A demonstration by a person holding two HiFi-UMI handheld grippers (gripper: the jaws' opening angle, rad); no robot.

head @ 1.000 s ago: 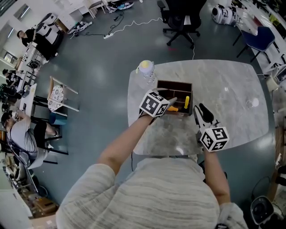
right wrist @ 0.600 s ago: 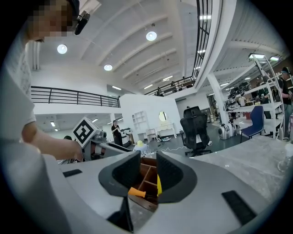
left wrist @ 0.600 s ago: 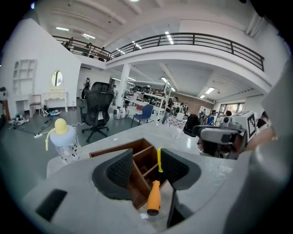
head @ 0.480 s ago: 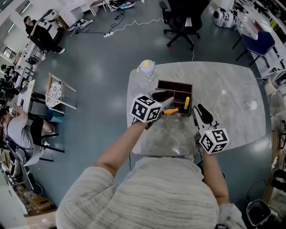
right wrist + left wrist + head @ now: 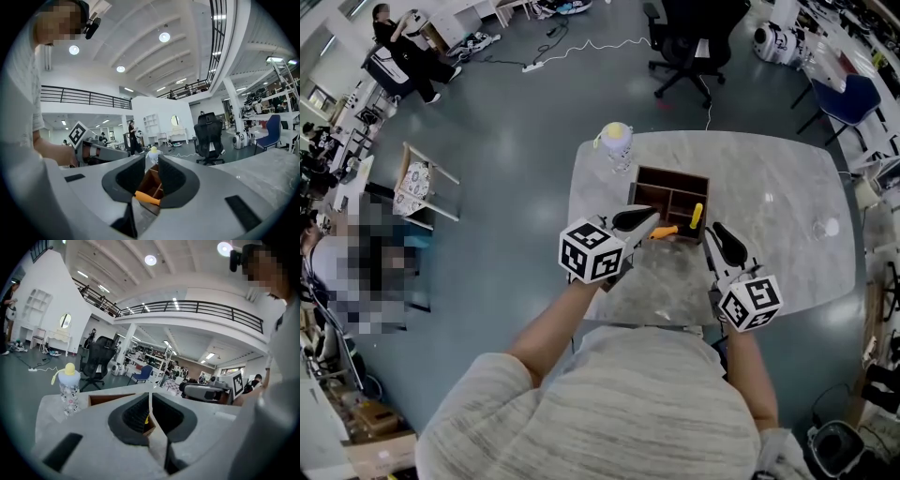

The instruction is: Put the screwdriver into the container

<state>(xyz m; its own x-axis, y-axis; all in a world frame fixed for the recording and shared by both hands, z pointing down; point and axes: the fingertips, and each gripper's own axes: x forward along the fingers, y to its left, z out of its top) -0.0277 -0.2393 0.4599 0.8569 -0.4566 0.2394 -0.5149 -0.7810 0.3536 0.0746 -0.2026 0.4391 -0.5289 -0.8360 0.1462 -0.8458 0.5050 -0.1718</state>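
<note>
An orange-handled screwdriver (image 5: pixel 664 231) (image 5: pixel 147 198) lies in the near part of the brown wooden container (image 5: pixel 652 183) (image 5: pixel 112 398) (image 5: pixel 152 180), along its near wall. A yellow-handled tool (image 5: pixel 696 215) rests in the right compartment. My left gripper (image 5: pixel 651 215) (image 5: pixel 150 397) hovers just left of the container's near corner. It is shut, with nothing between the pads. My right gripper (image 5: pixel 718 229) (image 5: pixel 151 161) hangs over the table right of the container. Its jaws stand a narrow gap apart and hold nothing.
A clear bottle with a yellow cap (image 5: pixel 616 143) (image 5: pixel 69 386) stands at the table's far left corner, beside the container. The marble table (image 5: pixel 769 178) ends just before my body. A black office chair (image 5: pixel 689 47) stands beyond it, and a stool (image 5: pixel 427 192) to the left.
My left gripper has drawn back from the container toward me and to the left, and its jaws have closed. The orange screwdriver stays in the container. The right gripper has barely moved.
</note>
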